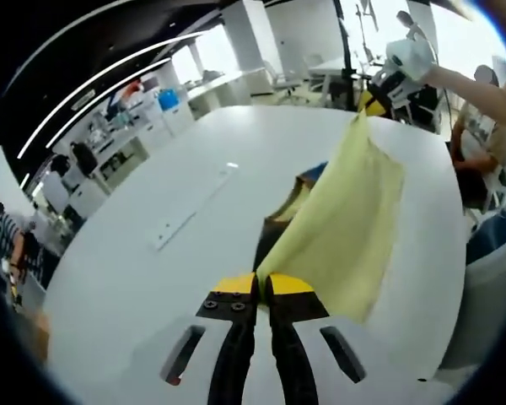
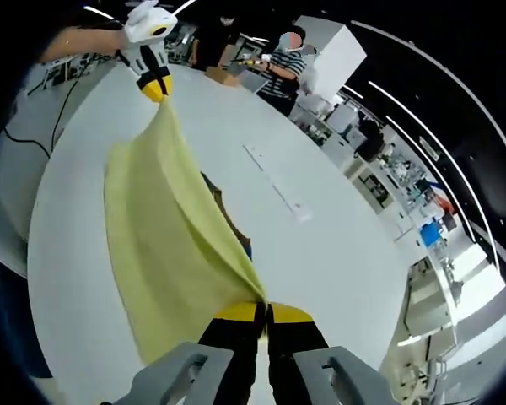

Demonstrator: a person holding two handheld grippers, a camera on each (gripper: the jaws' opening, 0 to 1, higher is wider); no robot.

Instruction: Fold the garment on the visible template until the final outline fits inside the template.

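Holding the yellow garment [image 1: 341, 224] stretched between both tools, the person has it lifted off the white table [image 1: 152, 228], and the cloth hangs as a taut sheet from one pinched corner to the other. The left gripper [image 1: 262, 283] has its jaws pressed together on one corner of the cloth, seen at the bottom of the left gripper view; the right gripper [image 2: 264, 310] has its jaws likewise clamped on the opposite corner. In the right gripper view the left tool appears again at the far end of the cloth. Beneath the raised cloth a dark, brownish panel [image 1: 278, 224] lies flat on the table, with a blue edge [image 1: 316, 173] showing at one side; I judge this to be the template, though most of it is covered and its outline cannot be confirmed. A long white strip [image 1: 190, 207] lies on the table well apart from the work. Tension between the two grips appears intended to flatten the cloth and keep its edges straight ahead of laying it down. Folding is judged not yet complete: the garment hangs above the panel, not within it. Risk: a corner slipping, or the cloth landing askew.
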